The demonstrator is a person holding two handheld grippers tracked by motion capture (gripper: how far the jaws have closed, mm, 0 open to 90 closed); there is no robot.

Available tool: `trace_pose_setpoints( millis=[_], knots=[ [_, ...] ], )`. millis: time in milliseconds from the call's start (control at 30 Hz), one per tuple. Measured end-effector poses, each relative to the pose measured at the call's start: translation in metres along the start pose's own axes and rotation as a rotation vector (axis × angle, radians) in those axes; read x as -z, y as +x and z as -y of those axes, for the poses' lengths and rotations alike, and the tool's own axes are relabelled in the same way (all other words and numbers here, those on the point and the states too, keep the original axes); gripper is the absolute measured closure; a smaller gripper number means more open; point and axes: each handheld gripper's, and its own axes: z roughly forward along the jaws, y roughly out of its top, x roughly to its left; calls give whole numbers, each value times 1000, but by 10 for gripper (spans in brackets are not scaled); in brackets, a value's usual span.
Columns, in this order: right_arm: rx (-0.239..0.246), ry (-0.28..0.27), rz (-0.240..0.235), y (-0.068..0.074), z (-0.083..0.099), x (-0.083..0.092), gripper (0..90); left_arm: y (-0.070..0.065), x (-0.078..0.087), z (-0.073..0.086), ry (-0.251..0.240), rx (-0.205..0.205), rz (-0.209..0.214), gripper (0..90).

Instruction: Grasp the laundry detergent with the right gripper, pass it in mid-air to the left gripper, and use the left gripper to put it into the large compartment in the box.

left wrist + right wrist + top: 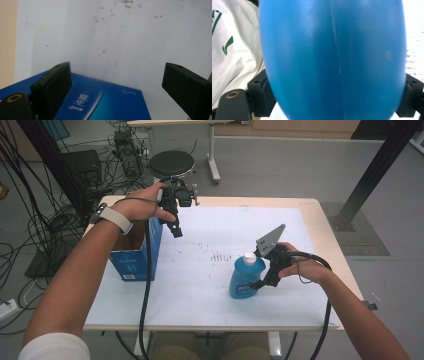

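Note:
A blue bottle with a white cap stands upright on the white sheet at centre right. My right gripper reaches in from the right, its jaws against the bottle's lower body. In the right gripper view the bottle spans the whole gap and touches both pads of the right gripper. An open-topped blue cardboard box stands at the left. My left gripper hangs open just past the box's right wall, with nothing in it. In its own view the left gripper looks down on the box's printed side.
A white sheet with a patch of small brown specks covers the wooden table. A round black stool and tangled cables lie beyond the far left edge. White clothing with green print shows behind the bottle.

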Motion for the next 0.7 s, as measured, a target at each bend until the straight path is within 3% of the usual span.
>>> trace_pose_setpoints(
  millis=[700],
  knots=[
    [11,-36,-8,-1,3,-3,171,0,0,0,-4,2,-1,97]
  ],
)
